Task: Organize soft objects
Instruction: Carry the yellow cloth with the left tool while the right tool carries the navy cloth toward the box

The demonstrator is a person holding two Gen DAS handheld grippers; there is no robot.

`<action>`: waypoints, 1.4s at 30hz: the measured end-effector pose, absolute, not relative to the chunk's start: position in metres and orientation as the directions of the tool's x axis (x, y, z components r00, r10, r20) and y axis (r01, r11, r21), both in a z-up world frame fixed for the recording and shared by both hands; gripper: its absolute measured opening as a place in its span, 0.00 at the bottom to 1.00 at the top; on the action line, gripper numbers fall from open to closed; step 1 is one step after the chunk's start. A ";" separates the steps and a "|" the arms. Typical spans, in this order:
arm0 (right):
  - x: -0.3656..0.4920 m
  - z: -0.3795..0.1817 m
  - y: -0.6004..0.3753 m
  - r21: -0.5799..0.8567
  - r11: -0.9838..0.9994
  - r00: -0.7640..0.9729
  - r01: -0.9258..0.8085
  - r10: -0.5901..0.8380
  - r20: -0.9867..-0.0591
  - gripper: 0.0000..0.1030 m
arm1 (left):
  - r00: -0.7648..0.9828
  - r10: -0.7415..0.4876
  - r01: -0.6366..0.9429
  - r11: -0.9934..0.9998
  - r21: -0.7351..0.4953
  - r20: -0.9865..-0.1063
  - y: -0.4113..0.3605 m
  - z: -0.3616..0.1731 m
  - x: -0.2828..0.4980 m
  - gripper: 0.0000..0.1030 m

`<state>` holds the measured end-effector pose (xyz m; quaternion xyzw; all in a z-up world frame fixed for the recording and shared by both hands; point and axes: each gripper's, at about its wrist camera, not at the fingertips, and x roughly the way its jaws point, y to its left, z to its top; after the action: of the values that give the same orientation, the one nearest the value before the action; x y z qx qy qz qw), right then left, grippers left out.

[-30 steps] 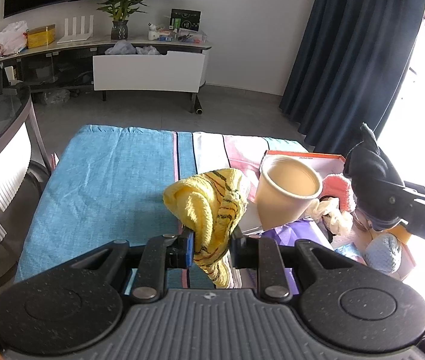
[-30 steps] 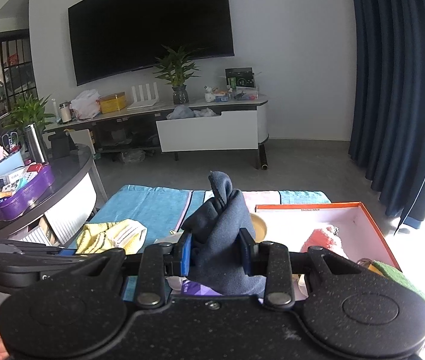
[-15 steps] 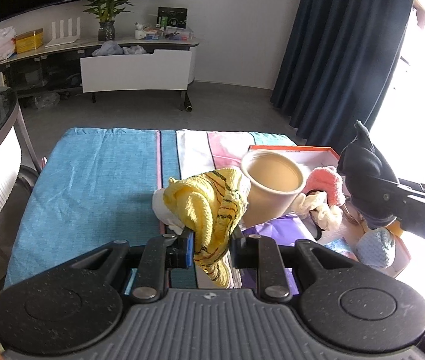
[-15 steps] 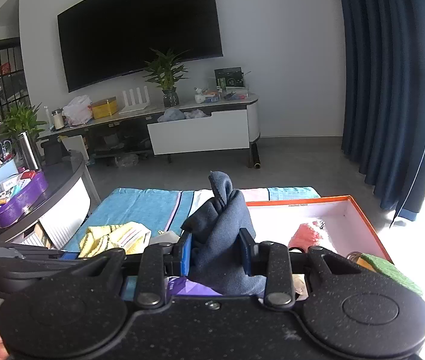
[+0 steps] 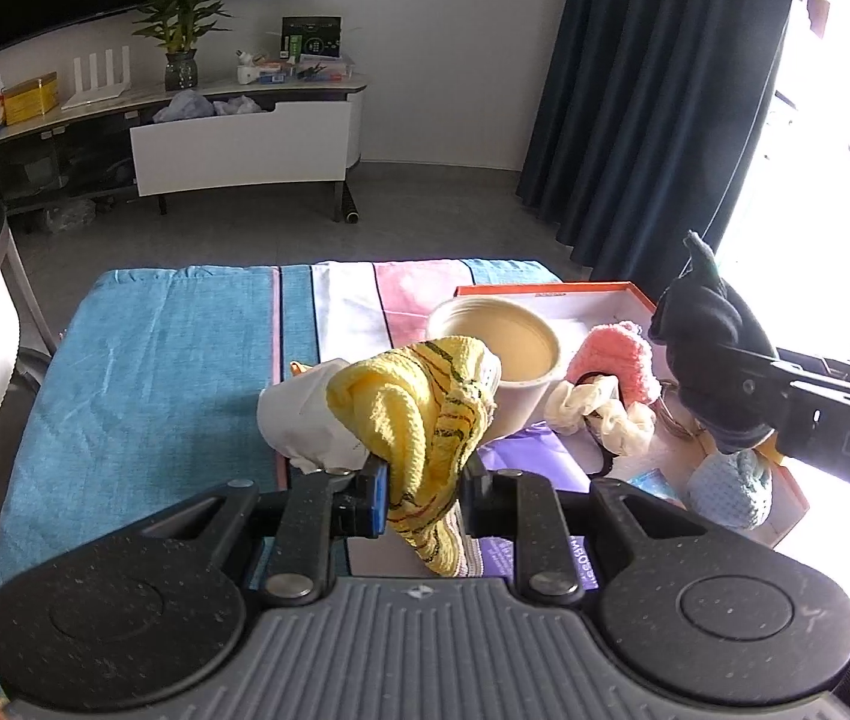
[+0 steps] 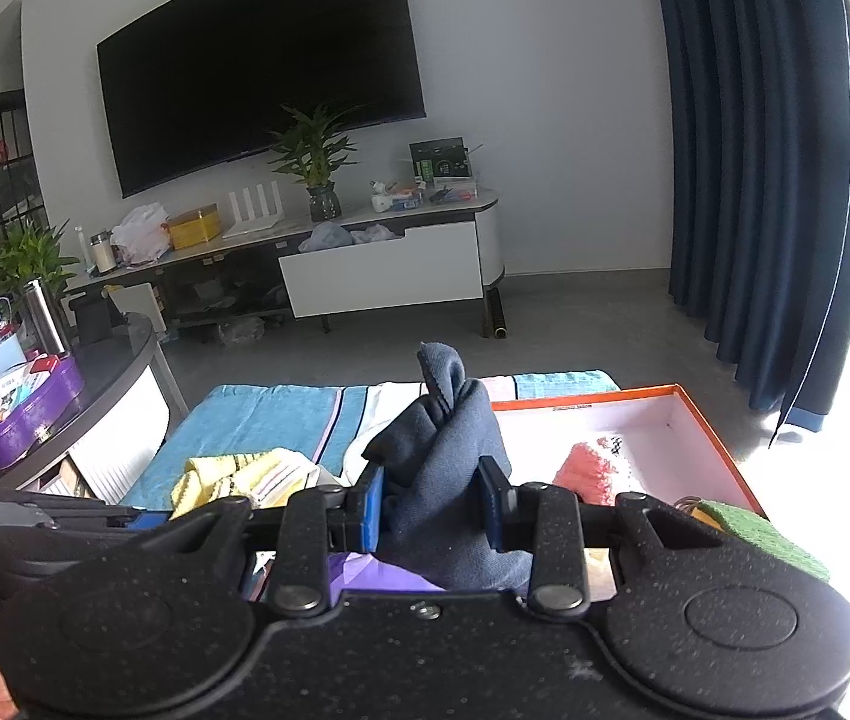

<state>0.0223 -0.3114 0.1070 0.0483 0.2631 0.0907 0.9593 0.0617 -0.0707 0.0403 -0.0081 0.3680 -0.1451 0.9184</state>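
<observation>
Two grippers work over one table, each clamped on one cloth. Left to right in the left wrist view: the blue striped tablecloth (image 5: 149, 360) covers the table; one crumpled white cloth (image 5: 305, 420) lies on it, touching the yellow knit. The left gripper (image 5: 423, 495) is closed on one yellow knitted cloth (image 5: 419, 414), a ribbed piece with thin dark stripes, bunched above the jaws and hanging in a tail below them, held above the table just in front of one beige paper cup (image 5: 515, 360). Right of the cup stands one orange-rimmed box (image 5: 545, 291) with a white floor. Inside it lie one pink knit item (image 5: 617, 360), one cream scrunchie (image 5: 599, 414) and one pale blue knit ball (image 5: 731, 489). One purple sheet (image 5: 533, 456) lies beside the box, under the gripper.

The right gripper (image 6: 431, 507) is pinched on one dark blue cloth (image 6: 449, 468), smooth woven fabric, crumpled, with a corner sticking up; in the left wrist view it hangs over the box's right part. In the right wrist view, one green textured item (image 6: 755, 531) sits at the box's near right corner.
</observation>
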 end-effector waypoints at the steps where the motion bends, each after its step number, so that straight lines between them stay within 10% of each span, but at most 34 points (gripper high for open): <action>1: 0.021 0.107 -0.311 0.141 0.979 0.846 -0.146 0.198 -0.495 0.38 | 0.686 -0.273 0.263 0.957 -0.120 -0.674 -0.072 0.040 0.062 0.23; 42: 0.019 0.101 -0.368 0.164 0.986 0.858 -0.035 0.114 -0.500 0.39 | 0.650 -0.345 0.388 0.917 -0.095 -0.677 -0.141 0.038 0.074 0.23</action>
<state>0.0188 -0.3677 0.1010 0.0749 0.2633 0.0388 0.9610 0.0742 -0.1408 0.0378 0.0291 0.3664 -0.2019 0.9078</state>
